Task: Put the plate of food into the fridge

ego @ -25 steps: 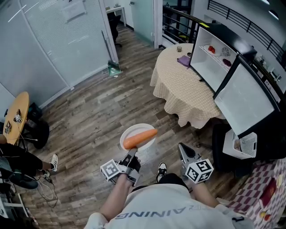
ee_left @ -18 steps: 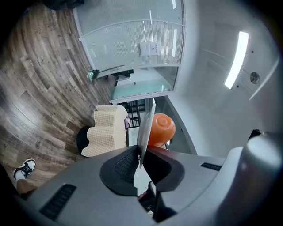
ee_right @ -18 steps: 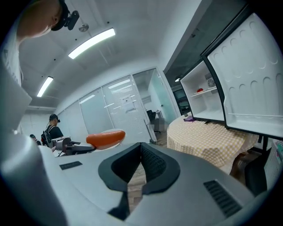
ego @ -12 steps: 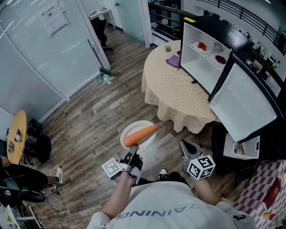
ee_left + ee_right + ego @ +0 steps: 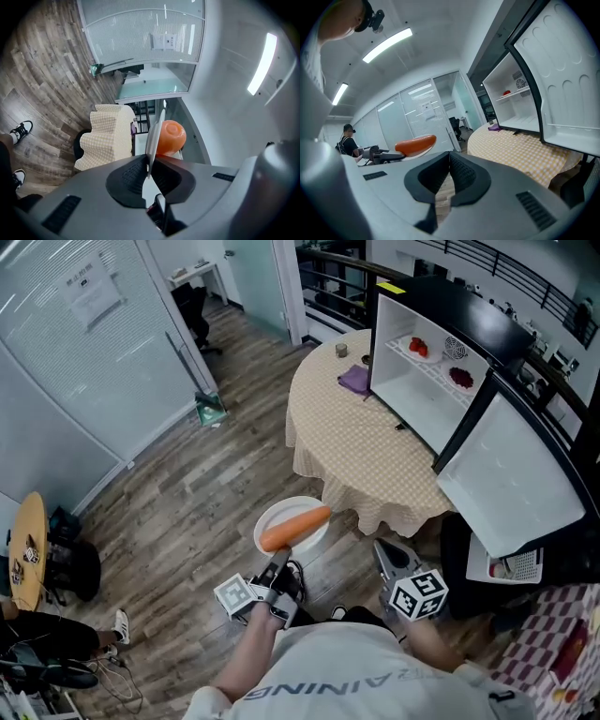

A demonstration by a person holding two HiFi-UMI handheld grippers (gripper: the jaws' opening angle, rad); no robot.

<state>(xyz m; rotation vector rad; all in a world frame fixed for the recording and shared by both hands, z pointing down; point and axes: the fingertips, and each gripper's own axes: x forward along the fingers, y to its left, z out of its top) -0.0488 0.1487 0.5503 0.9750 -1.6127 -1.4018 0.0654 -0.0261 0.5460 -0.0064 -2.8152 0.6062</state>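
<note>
Fridge (image 5: pixel 427 381): stands on the table with its white inside open toward the person. I judge the step in hand to be the approach with the plate, well short of the fridge. The upper shelf holds red pieces (image 5: pixel 417 346), a round wire-like thing (image 5: pixel 455 348) and a dark red thing (image 5: pixel 461 376); the lower space looks bare.
Fridge door (image 5: pixel 511 479): swung wide, so nothing needs opening. Its low pocket holds something too small to tell.
Table (image 5: pixel 361 442): round, under a checked cloth; a purple cloth (image 5: pixel 354 379) and a small cup (image 5: pixel 341 350) lie near the fridge's mouth.
Plate (image 5: pixel 284 507): white, in the air over the wood floor, just short of the table's near edge and well apart from the fridge.
Carrot (image 5: pixel 295 526): the plate's only load, lying loose across it. The next move calls for a level plate and a reach over the table onto the bare lower space.
Left gripper (image 5: pixel 279 562): its fingers pinch the plate's near rim.
Right gripper (image 5: pixel 386 554): fingers pressed together on nothing, beside the plate, free to steady it.
</note>
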